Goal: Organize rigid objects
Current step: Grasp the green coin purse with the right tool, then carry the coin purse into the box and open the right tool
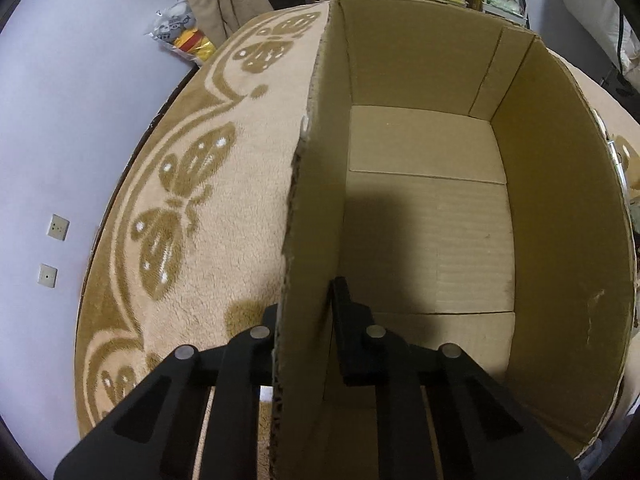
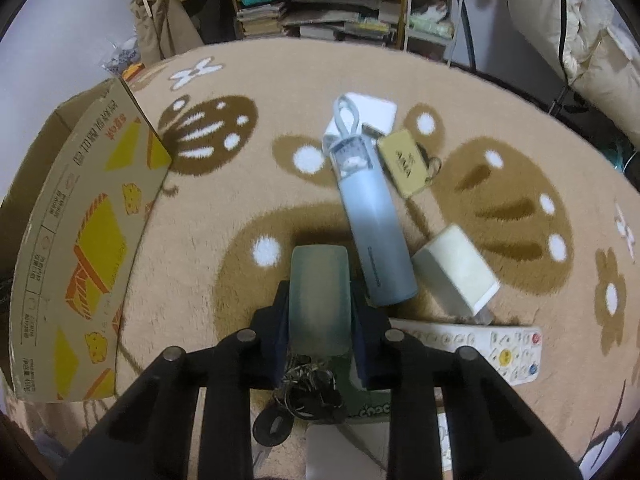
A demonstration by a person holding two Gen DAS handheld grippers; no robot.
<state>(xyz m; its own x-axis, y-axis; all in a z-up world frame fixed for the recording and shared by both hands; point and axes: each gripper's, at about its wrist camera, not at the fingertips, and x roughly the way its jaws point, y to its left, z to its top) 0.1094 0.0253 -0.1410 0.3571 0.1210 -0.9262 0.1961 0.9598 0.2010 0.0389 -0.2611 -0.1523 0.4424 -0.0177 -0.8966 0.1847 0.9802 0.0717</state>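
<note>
1. The left gripper is clenched on the left wall of the cardboard box, one finger outside the wall and the other inside it.
2. The box stands open-topped on the butterfly-patterned blanket, near the blanket's left edge. Its brown floor shows nothing on it in the left wrist view.
3. The right gripper is grasping a pale green rounded case; a dark finger presses on each long side of it.
4. The case sits toward the near edge of the blanket, just right of the box's printed outer wall with its yellow and orange drawings.
5. A bunch of keys lies directly under the right gripper, nearer the blanket's near edge than the case.
6. A light blue bottle with a loop handle lies on its side beyond the case, slanting from the blanket's middle toward the gripper.
7. A cream rectangular block lies just beside the bottle's base, on its right.
8. A white remote control with coloured buttons lies crosswise, nearer than the block and to the gripper's right.
9. A tan card-like tag rests just right of the bottle's cap, and a white flat box lies under the bottle's handle, farther toward the blanket's far edge.
</note>
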